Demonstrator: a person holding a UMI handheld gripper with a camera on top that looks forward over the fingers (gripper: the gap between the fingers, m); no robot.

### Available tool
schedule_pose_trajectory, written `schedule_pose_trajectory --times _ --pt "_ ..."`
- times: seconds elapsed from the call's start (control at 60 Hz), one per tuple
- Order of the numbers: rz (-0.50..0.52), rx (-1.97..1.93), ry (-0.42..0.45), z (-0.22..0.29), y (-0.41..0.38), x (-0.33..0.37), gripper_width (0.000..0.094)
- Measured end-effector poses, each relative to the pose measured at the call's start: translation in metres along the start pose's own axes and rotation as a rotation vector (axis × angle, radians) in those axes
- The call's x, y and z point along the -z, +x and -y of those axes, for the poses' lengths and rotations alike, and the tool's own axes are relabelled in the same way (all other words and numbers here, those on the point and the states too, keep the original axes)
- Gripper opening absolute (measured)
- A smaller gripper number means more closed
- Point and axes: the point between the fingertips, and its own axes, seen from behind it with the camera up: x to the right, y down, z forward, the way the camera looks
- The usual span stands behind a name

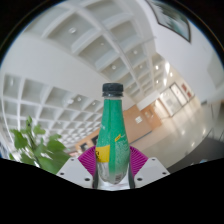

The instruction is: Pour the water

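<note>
A green plastic bottle [112, 125] with a dark cap and a yellow label stands upright between my fingers, its lower part clear. My gripper [112, 160] is shut on the bottle, with a magenta pad pressing it on the left [88, 157] and on the right [137, 158]. The bottle is lifted, and the view looks up past it at the ceiling. No cup or other vessel is in view.
A white coffered ceiling [80, 50] with lights fills the view above. A green leafy plant [35, 148] stands to the left of the fingers. A bright hall with windows and wooden walls [165, 105] lies beyond on the right.
</note>
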Motion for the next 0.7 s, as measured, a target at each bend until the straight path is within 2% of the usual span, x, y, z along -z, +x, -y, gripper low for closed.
schedule_pose_trajectory --times 0.067,0.167,0.267,0.383,0.533,0.6,0.617,0.633,0.65,0.667,0.7 --pt "-0.095 0.209 0.000 0.000 0.035 -0.007 0.0417" --pt "-0.237 0.418 -0.066 -0.007 0.102 0.003 0.0415" --pt "-0.329 0.493 -0.212 -0.058 0.173 0.019 0.0415" --pt "-0.381 0.509 -0.353 -0.118 0.231 0.041 0.0414" --pt "-0.446 0.509 -0.492 -0.173 0.274 0.058 0.0414" --pt "-0.479 0.489 -0.527 -0.192 0.284 0.070 0.0413" --pt "-0.484 0.491 -0.536 -0.196 0.286 0.072 0.0441" --pt "-0.480 0.498 -0.537 -0.197 0.286 0.074 0.0430" --pt "-0.469 0.511 -0.500 -0.190 0.283 0.068 0.0418" --pt "-0.474 0.517 -0.506 -0.192 0.290 0.069 0.0443" --pt "-0.473 0.521 -0.504 -0.195 0.287 0.072 0.0429"
